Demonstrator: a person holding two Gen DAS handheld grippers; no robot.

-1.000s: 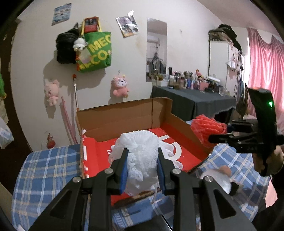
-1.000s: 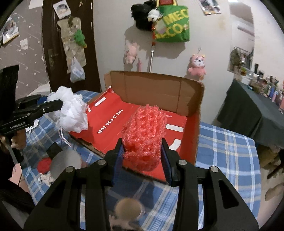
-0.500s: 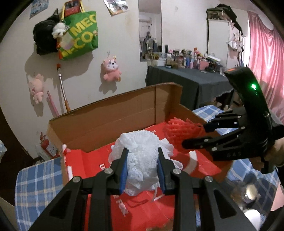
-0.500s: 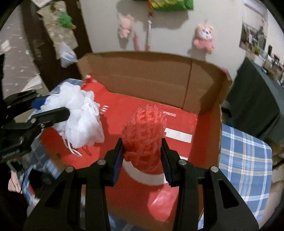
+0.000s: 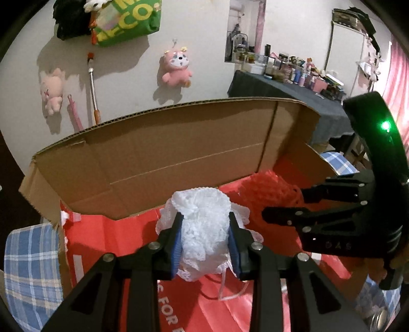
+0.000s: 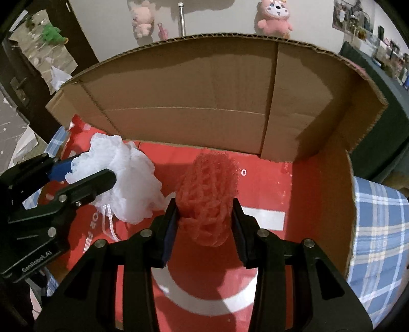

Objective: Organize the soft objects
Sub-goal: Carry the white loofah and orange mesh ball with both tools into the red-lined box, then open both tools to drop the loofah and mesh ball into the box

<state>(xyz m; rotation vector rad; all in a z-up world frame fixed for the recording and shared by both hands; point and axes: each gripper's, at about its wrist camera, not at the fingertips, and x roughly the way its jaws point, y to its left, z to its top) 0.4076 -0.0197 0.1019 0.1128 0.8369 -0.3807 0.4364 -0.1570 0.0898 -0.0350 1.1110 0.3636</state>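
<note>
My left gripper (image 5: 205,217) holds a white mesh bath puff (image 5: 202,229) between its blue pads, just above the red floor of an open cardboard box (image 5: 166,153). Its jaws are opening slightly, but the pads still press on the puff. My right gripper (image 6: 204,204) is shut on a red foam net (image 6: 208,184), low inside the same box (image 6: 191,89). The right wrist view shows the left gripper (image 6: 92,171) and its white puff (image 6: 127,178) at the left. In the left wrist view, the right gripper (image 5: 283,201) and the red net (image 5: 268,189) are at the right.
The box stands on a blue checked tablecloth (image 6: 378,217), its tall back flap upright behind both loads. Pink plush toys (image 5: 176,67) and a green bag (image 5: 127,20) hang on the wall behind. A dark table (image 5: 281,84) with several bottles stands at the back right.
Both grippers have moved forward and down into the box with their loads still held. The two loads now hang close together above the red floor.
</note>
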